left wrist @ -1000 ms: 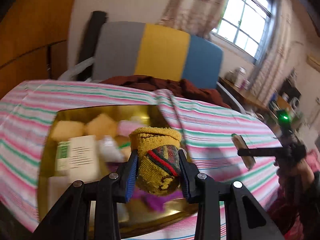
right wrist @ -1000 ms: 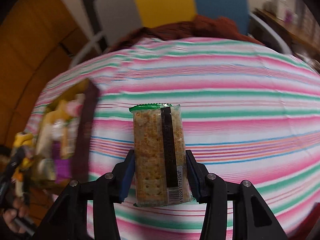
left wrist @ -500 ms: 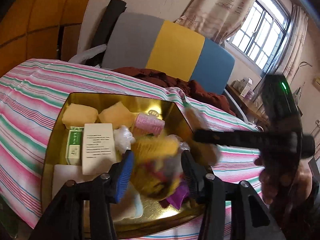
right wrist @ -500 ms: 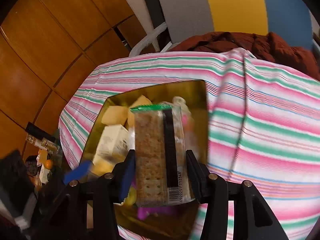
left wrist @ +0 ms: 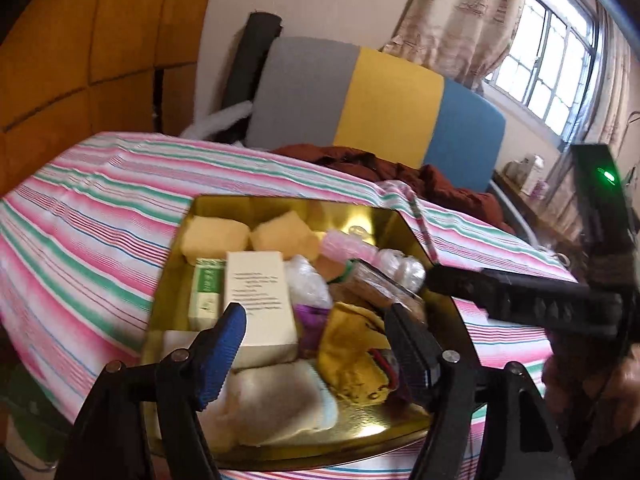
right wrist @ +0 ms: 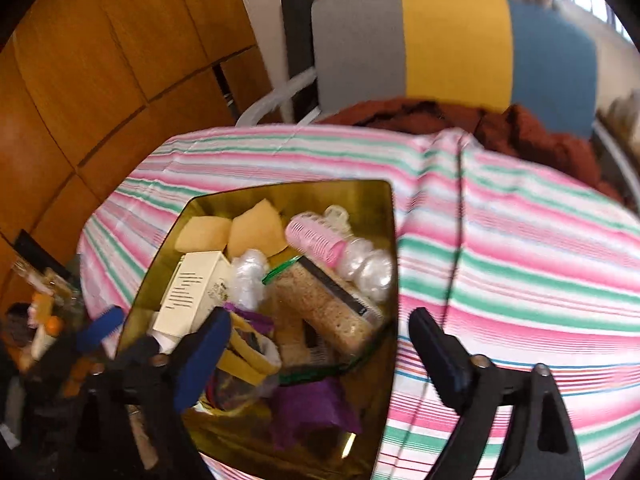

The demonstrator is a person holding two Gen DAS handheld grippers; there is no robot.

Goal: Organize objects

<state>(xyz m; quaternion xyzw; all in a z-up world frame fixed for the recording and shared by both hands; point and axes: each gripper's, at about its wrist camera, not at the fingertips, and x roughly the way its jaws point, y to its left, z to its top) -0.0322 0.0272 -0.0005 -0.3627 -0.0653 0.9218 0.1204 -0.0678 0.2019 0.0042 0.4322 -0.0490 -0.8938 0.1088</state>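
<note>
Both hand-held grippers, left (left wrist: pixel 316 348) and right (right wrist: pixel 320 344), hang wide open over the gold tin (right wrist: pixel 384 216) on the striped bench (right wrist: pixel 520 264). Yellow sock (left wrist: pixel 352 356) and cracker pack (right wrist: pixel 324 304) lie inside. Best lift straight up, so nothing gets bumped.

Both wrist views close above, angled down, sharing gold tray (left wrist: pixel 404 224)

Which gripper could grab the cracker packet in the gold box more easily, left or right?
Probably the right. The open right gripper has the clear packet of crackers lying just ahead, between its fingers, in the gold metal tin. The open left gripper faces the yellow knitted sock instead.
</note>
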